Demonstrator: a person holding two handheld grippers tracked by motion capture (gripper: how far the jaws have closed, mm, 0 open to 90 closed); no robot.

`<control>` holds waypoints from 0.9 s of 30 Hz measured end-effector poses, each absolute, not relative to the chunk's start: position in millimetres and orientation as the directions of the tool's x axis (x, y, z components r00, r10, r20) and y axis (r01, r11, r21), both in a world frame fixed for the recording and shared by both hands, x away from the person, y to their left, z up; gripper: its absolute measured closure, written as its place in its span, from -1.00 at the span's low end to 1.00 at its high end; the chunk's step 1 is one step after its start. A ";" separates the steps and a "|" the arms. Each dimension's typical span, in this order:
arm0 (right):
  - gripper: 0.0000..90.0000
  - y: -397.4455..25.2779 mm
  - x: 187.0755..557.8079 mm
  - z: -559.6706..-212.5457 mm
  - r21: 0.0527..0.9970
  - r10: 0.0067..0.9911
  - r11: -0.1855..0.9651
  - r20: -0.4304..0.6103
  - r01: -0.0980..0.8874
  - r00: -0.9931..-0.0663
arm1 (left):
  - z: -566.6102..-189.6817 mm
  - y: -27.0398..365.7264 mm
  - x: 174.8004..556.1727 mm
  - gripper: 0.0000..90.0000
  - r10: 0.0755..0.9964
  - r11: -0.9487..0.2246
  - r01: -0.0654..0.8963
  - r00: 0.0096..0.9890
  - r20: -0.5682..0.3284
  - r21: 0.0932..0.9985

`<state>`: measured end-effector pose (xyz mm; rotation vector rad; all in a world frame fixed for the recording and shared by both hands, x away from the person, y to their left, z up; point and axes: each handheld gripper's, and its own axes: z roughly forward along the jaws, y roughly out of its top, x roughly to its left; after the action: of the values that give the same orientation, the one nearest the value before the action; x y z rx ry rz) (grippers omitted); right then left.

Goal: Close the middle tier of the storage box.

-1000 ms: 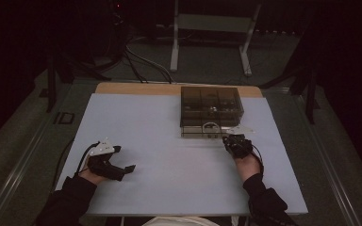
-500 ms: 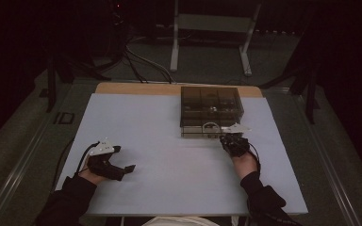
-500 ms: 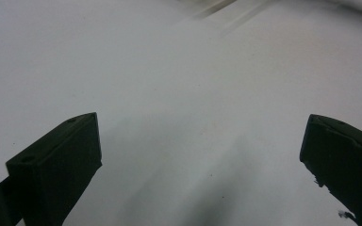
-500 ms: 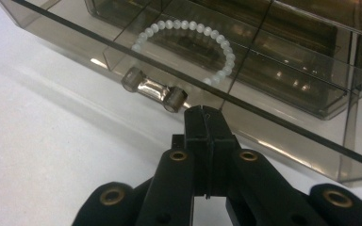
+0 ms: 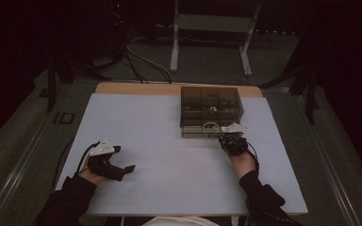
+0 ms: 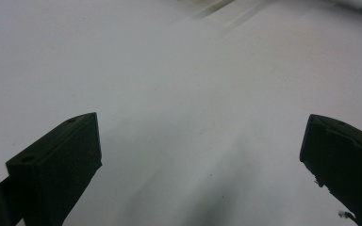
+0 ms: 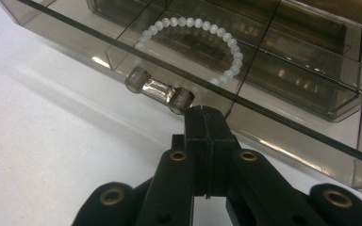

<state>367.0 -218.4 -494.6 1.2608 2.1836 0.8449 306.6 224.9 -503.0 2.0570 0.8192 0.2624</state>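
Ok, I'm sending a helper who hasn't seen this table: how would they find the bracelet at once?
Find the smoked clear box at the far right of the white table. In its front drawer, behind the clear handle where the shut right gripper sits, lies the bracelet. It is a ring of white beads, pale against the box's brown compartments.
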 end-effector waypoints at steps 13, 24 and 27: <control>1.00 -217.4 371.4 -495.7 0.707 0.883 0.389 -0.102 0.591 -0.458 | -503.0 225.4 306.7 -0.98 0.641 -0.392 0.455 0.758 -0.117 0.800; 1.00 -219.3 376.6 -494.1 0.713 0.889 0.374 -0.094 0.593 -0.447 | -503.1 225.9 307.0 -0.98 0.643 -0.390 0.457 0.757 -0.119 0.800; 1.00 -219.1 377.4 -494.1 0.714 0.891 0.373 -0.096 0.593 -0.445 | -503.0 226.0 306.9 -0.98 0.643 -0.389 0.457 0.757 -0.119 0.800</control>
<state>377.4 -219.1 -494.1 1.2794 2.1662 0.8406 306.9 226.0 -503.0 2.0524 0.8250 0.2612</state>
